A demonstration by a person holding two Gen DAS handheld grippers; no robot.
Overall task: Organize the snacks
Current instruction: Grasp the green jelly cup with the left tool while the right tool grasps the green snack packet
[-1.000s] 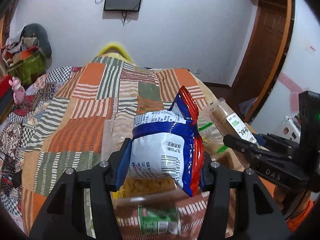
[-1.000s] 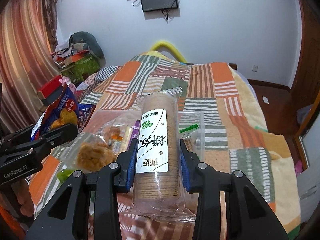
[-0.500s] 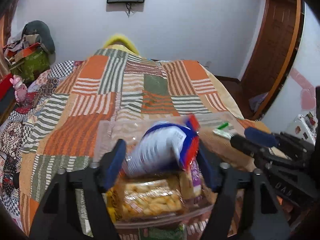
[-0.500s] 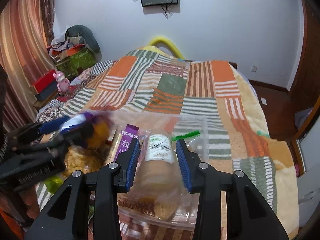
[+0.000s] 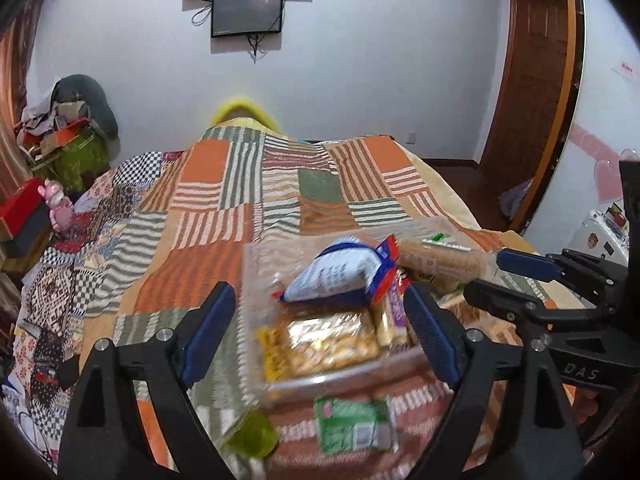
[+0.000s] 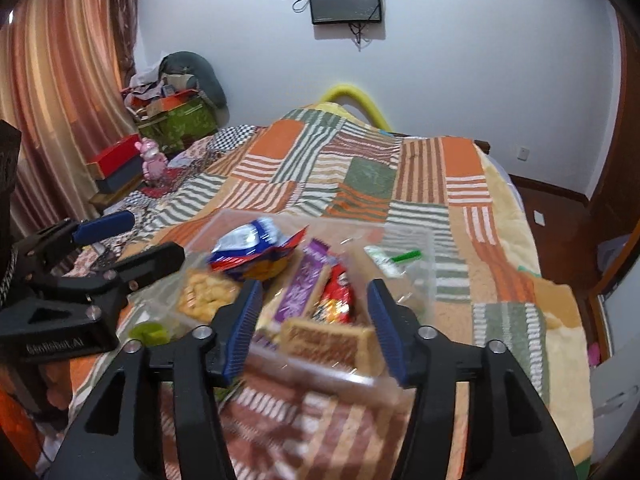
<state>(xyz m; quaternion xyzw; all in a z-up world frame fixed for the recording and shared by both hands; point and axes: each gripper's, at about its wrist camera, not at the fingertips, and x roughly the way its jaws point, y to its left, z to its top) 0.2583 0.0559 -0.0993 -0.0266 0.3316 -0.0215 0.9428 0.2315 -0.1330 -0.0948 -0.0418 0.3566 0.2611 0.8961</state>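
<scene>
Now, left gripper (image 5: 320, 328) jaws opening, nothing gripped; blue bag (image 5: 344, 272) lies free in clear bin (image 5: 256, 264) on quilt (image 5: 240, 200), atop other snacks; right gripper (image 6: 316, 328) jaws opening too, biscuit roll (image 6: 328, 342) loose between pads, inside bin.
</scene>
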